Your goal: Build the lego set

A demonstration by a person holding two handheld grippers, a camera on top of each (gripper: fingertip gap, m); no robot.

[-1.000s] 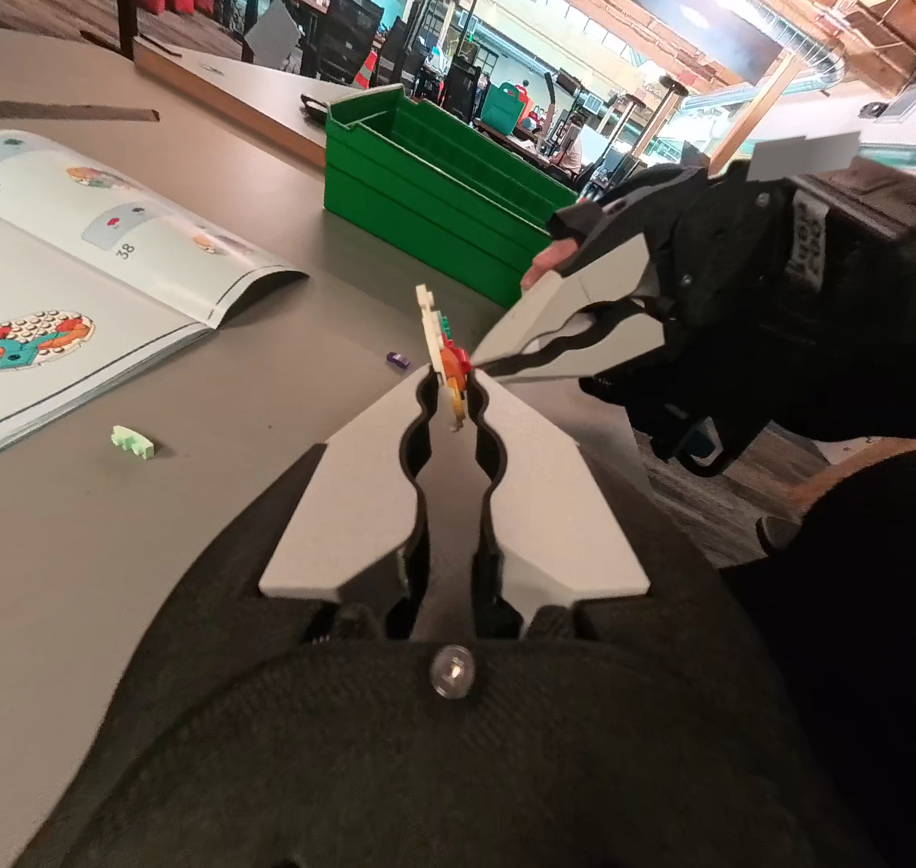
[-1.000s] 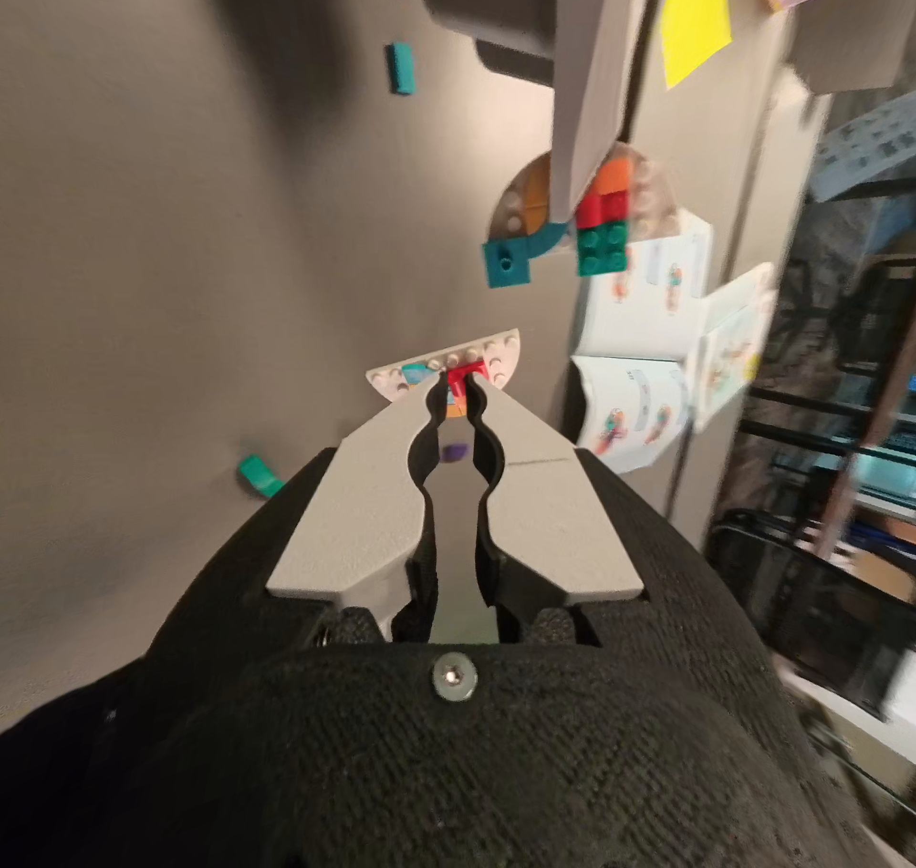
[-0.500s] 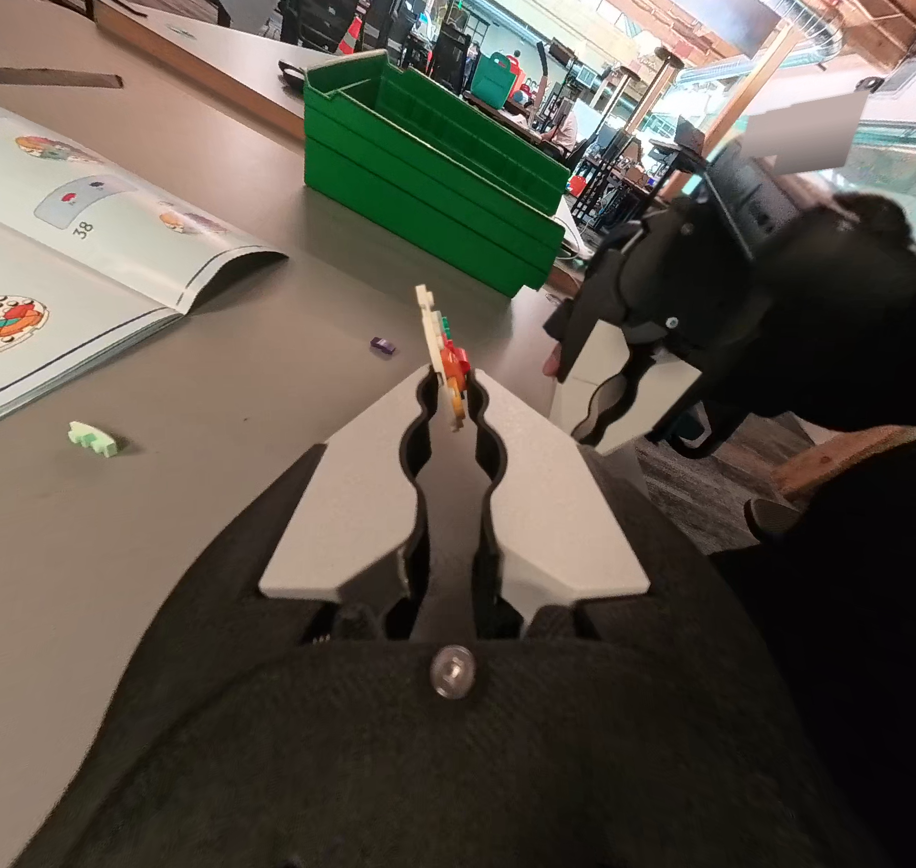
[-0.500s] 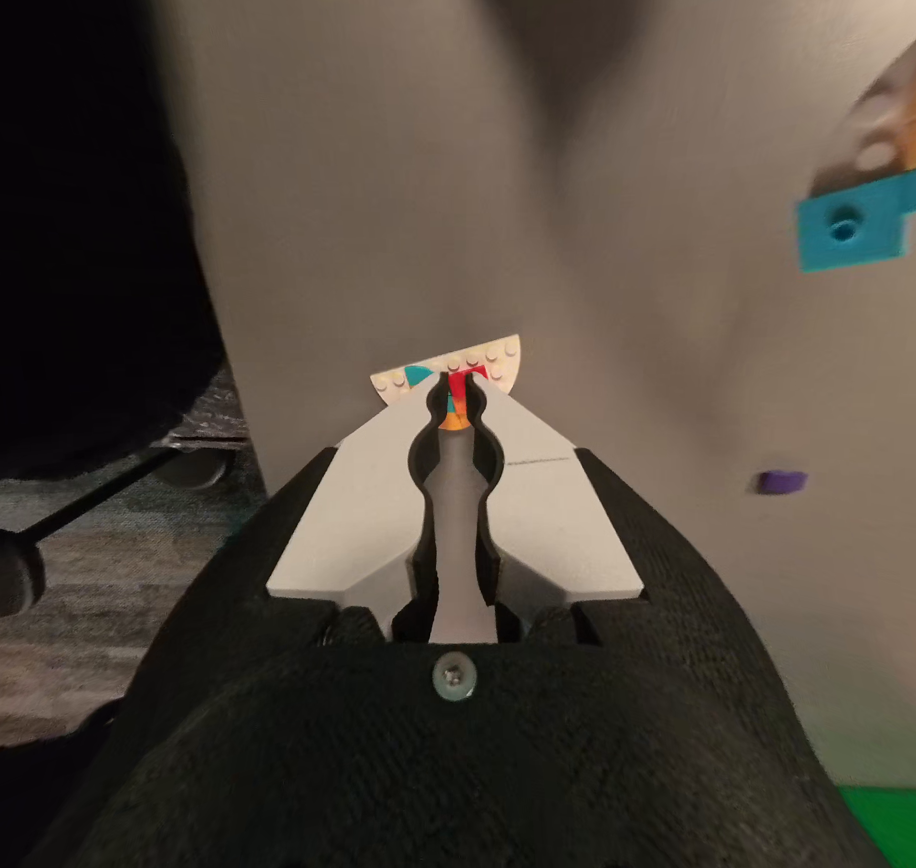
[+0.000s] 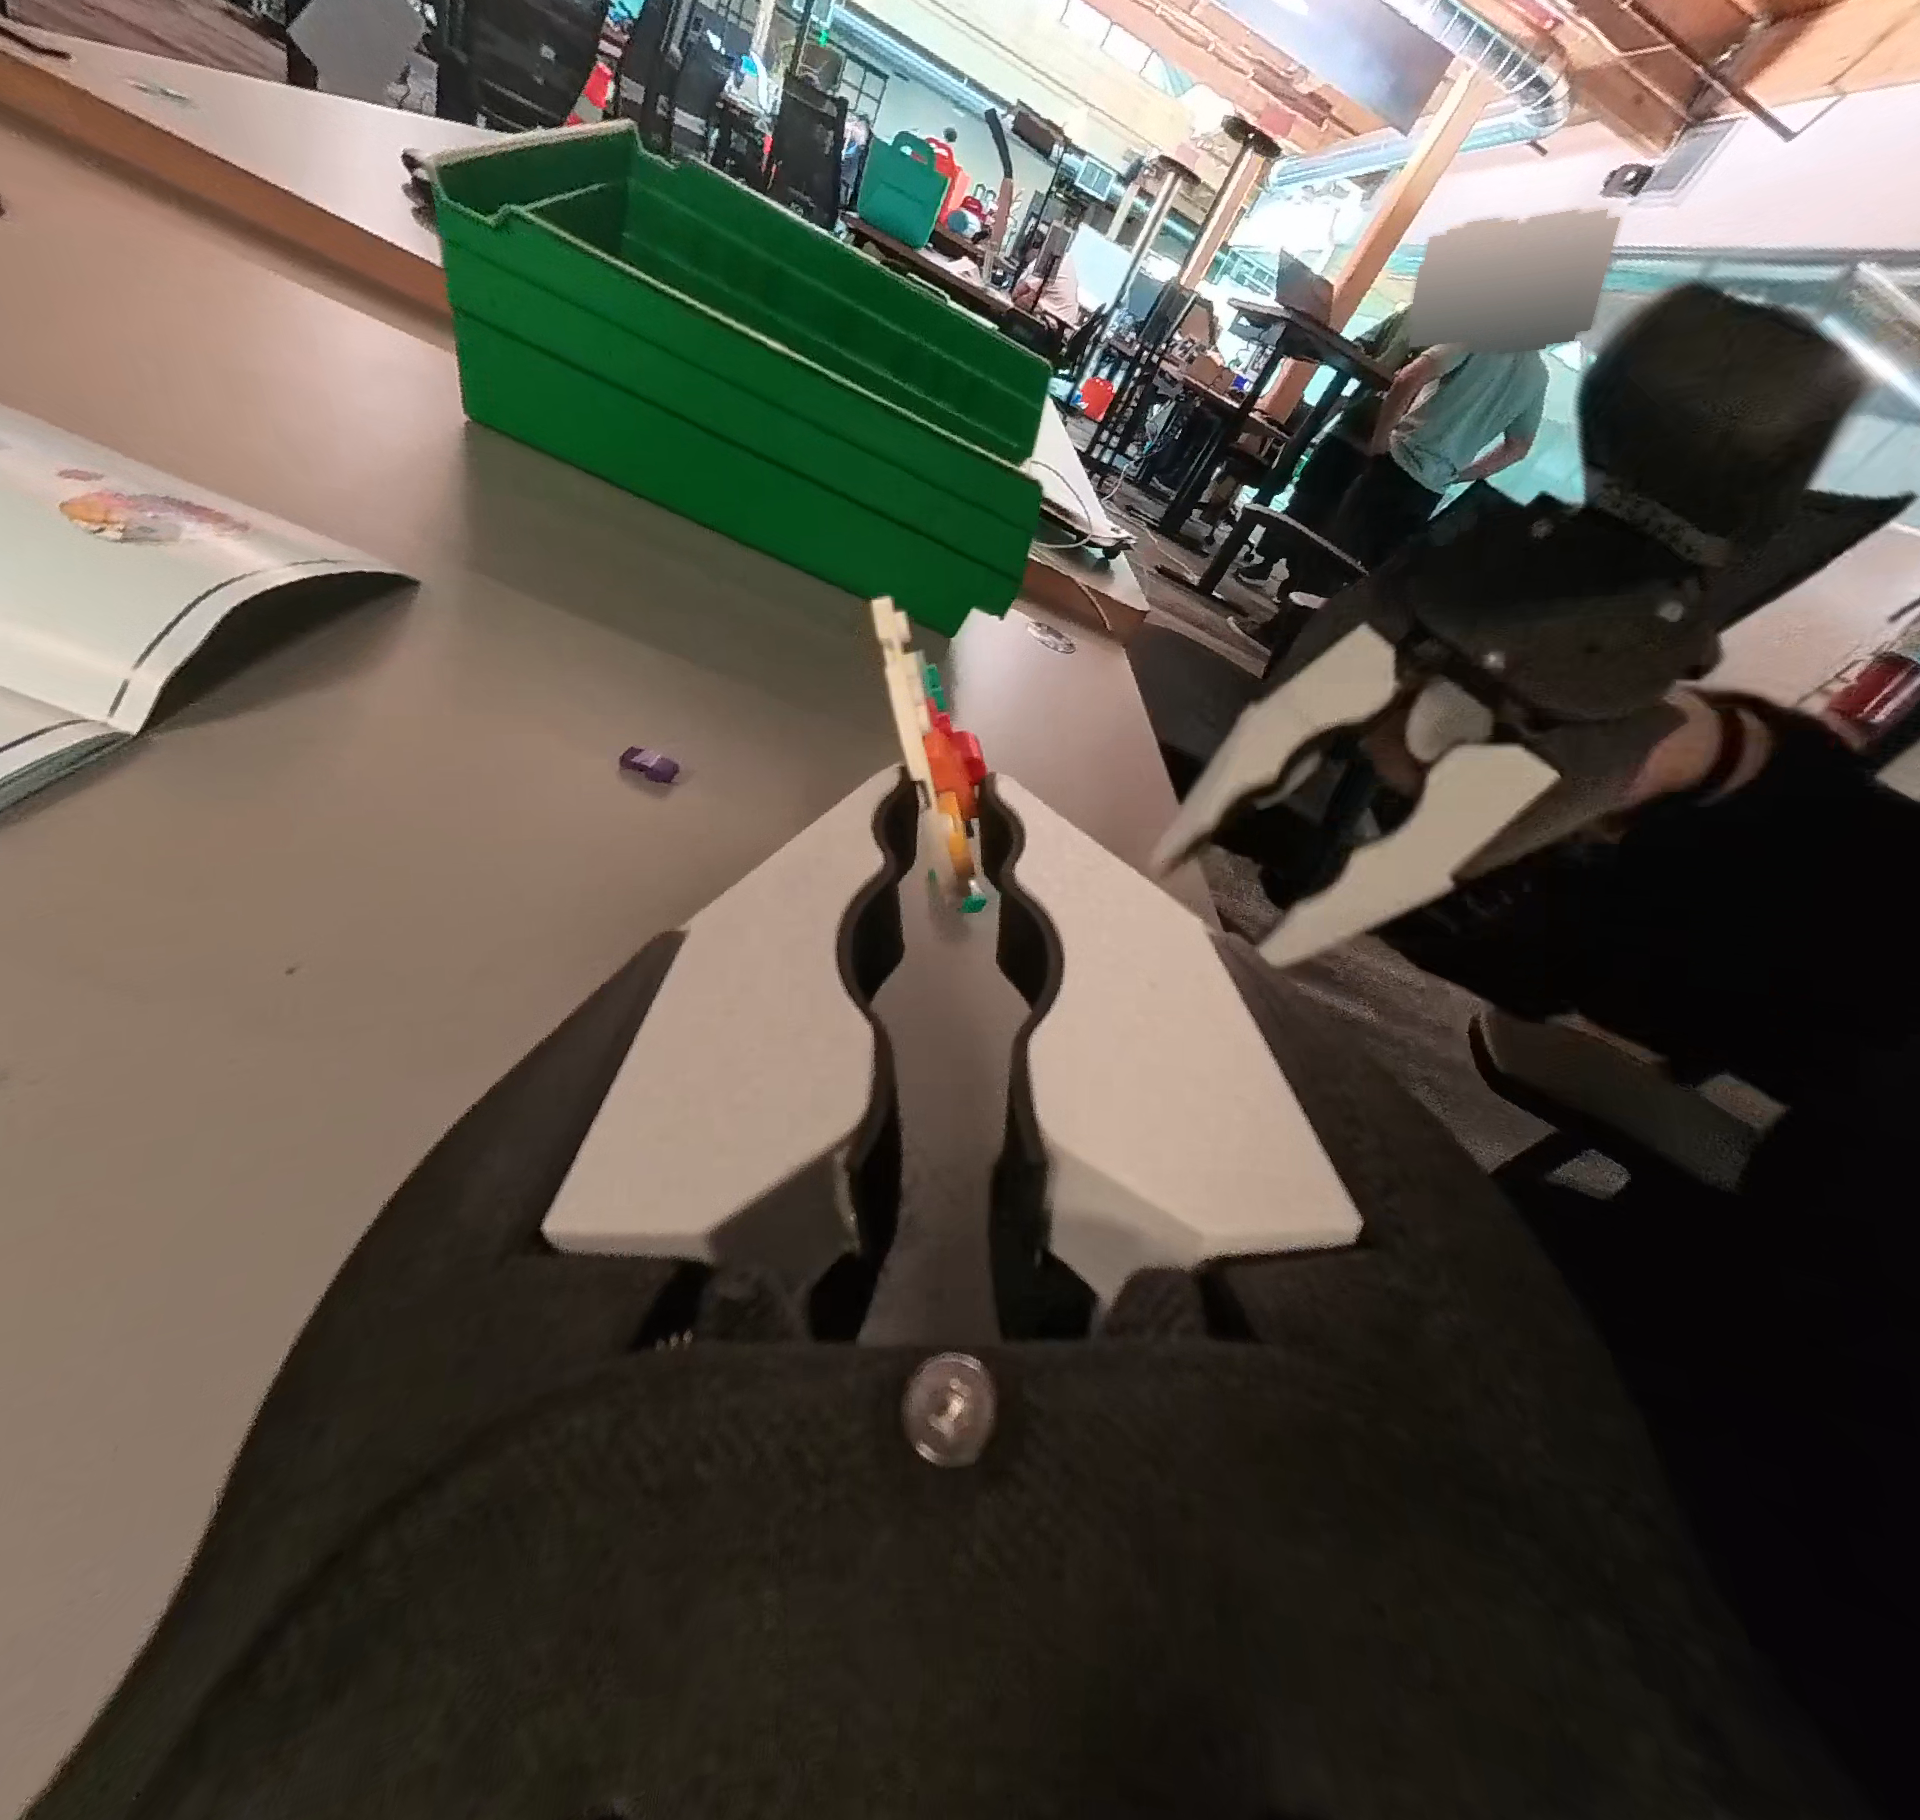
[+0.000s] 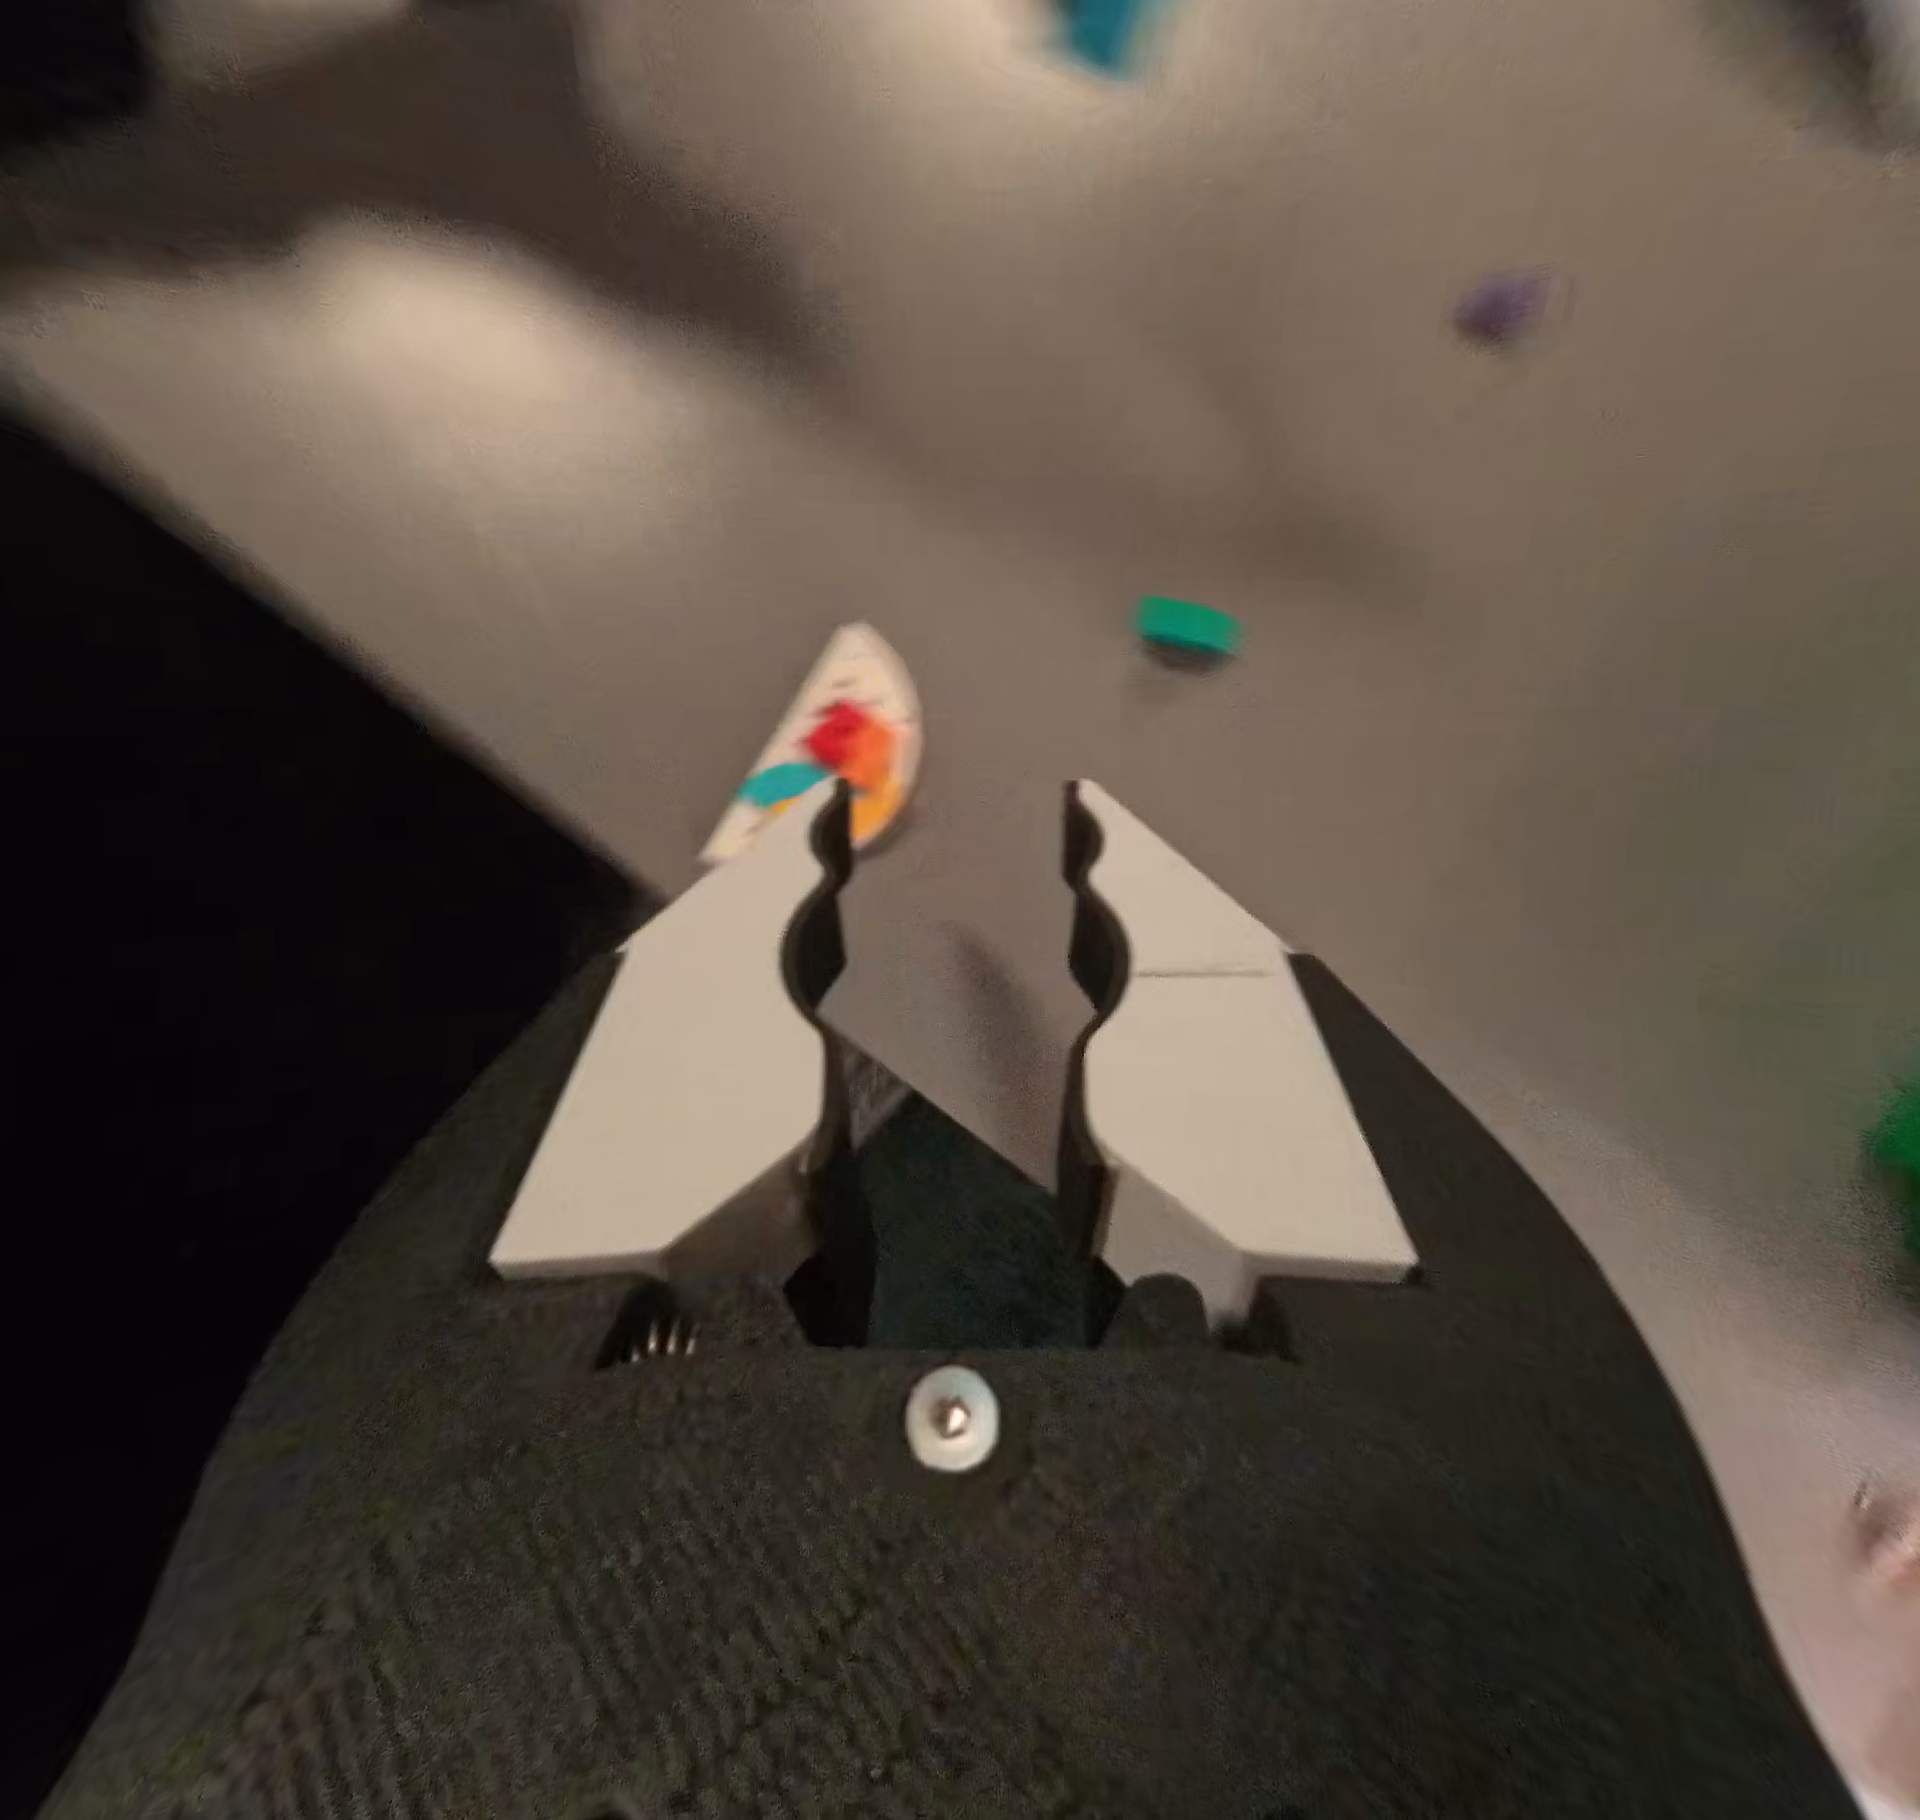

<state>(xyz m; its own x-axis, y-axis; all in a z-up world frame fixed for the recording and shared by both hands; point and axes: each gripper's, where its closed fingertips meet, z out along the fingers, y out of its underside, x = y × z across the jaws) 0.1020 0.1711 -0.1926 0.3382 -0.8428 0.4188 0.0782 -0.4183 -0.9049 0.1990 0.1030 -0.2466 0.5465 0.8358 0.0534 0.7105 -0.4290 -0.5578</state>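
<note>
A half-round white lego plate [image 5: 928, 744] studded with red, orange and green bricks is gripped on edge between the closed fingers of the left gripper [image 5: 948, 802], held above the grey worktop [image 5: 312, 835] near its right edge. The right gripper [image 6: 954, 796] is seen with fingers parted and empty, a second coloured half-round plate [image 6: 840, 744] lying just beyond its left fingertip near the worktop's edge. Farther out, a purple piece [image 5: 648, 763], a teal brick [image 6: 1188, 626], an open instruction booklet [image 5: 125, 575] and stacked green bins [image 5: 727, 420] are set on the worktop.

Your left tongs [image 5: 940, 804] pinch one lego half-disc [image 5: 920, 721] edge-up. The other half-disc [image 6: 831, 747], white with red and orange, lies on the bench [image 6: 1351, 835].
</note>
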